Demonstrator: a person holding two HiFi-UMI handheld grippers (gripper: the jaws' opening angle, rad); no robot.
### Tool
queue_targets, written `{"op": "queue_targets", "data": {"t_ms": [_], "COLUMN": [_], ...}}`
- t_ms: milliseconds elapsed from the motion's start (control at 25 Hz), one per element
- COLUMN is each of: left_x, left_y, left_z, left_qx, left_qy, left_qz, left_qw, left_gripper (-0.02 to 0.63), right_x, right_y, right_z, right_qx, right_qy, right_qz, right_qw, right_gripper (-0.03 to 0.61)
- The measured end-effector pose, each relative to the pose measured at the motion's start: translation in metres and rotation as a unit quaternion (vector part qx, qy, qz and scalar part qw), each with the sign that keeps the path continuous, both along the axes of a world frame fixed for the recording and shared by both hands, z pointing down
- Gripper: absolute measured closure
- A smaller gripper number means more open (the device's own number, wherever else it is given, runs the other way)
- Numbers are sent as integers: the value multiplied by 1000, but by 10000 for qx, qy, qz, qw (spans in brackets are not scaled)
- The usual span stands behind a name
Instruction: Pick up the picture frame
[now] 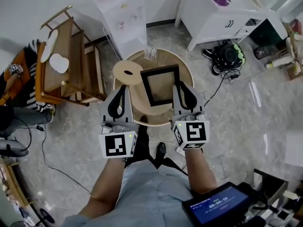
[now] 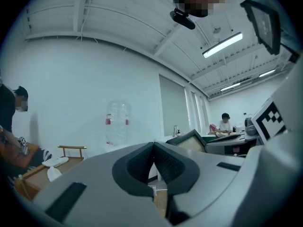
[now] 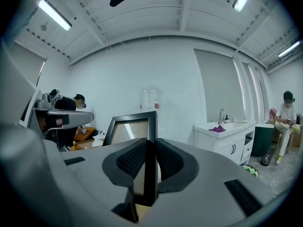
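— What colour is the picture frame (image 1: 147, 90)?
— Black, against a pale tan round table (image 1: 161, 113)
— And the grippers?
— Left gripper (image 1: 124, 89) and right gripper (image 1: 182, 85) alike: grey bodies, black pads, white cubes with black square markers
— Elsewhere?
— White cabinet (image 1: 213, 18), grey marbled floor (image 1: 246, 103)

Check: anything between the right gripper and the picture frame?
Nothing visible. The right gripper has its jaws shut on a side rail of the black picture frame. The left gripper is shut on nothing, off to the frame's left, and the wooden disc lies on that side too, clear of the grip.
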State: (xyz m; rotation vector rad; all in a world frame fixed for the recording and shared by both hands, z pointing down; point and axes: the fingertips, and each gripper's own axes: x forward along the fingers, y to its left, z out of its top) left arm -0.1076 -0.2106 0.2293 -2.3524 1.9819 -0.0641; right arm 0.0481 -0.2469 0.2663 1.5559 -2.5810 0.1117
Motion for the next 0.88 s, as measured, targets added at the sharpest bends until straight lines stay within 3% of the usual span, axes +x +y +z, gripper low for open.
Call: {"op": "queue_targets", "data": {"t_ms": [440, 880], "left_x": [23, 39], "left_y": [57, 86], "left_z": [-85, -118], "left_qx": [639, 1003], "left_qy": [84, 20], "left_qz": [-217, -296], "left_qw": [9977, 9945], "left_gripper": [603, 603], "right_x": [19, 34], "right_y": [57, 86], "right_z": [-98, -130], "right_qx": [849, 1270], "right_qy": [-127, -95], "right_qz": [-241, -300], "right_qw": [9960, 9914], "right_gripper": [499, 499]}}
